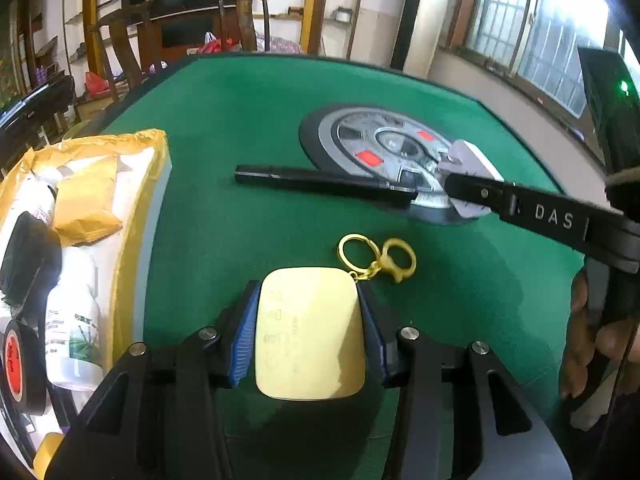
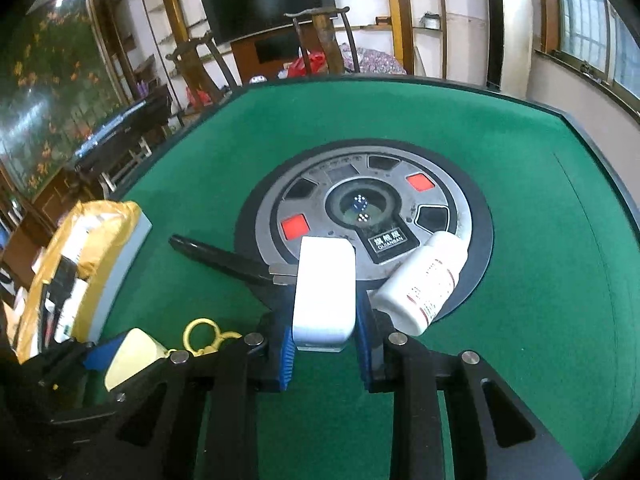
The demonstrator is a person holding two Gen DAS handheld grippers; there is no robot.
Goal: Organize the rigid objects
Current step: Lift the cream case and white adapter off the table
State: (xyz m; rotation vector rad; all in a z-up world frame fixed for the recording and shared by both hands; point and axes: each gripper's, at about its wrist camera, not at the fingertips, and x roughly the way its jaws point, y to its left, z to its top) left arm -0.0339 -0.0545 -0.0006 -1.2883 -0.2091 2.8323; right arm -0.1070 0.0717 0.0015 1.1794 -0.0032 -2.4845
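Observation:
My left gripper (image 1: 308,296) is shut on a cream rounded tag (image 1: 310,336) low over the green table (image 1: 240,120), its blue pads pressed to the tag's two sides. A gold key ring and clasp (image 1: 376,258) trail from the tag's far corner. In the right wrist view my right gripper (image 2: 324,332) is shut on a white rectangular block (image 2: 324,292), held over the near edge of the round centre panel (image 2: 280,208). From the left wrist view, that right gripper (image 1: 466,184) and the block (image 1: 474,156) show at right.
A black pen (image 2: 216,256) lies left of the panel. A white bottle (image 2: 420,284) lies on its side just right of the block. A yellow-lined box (image 1: 154,220) at the left holds bottles and a tape roll (image 1: 20,368). A hand (image 1: 592,340) grips the right tool.

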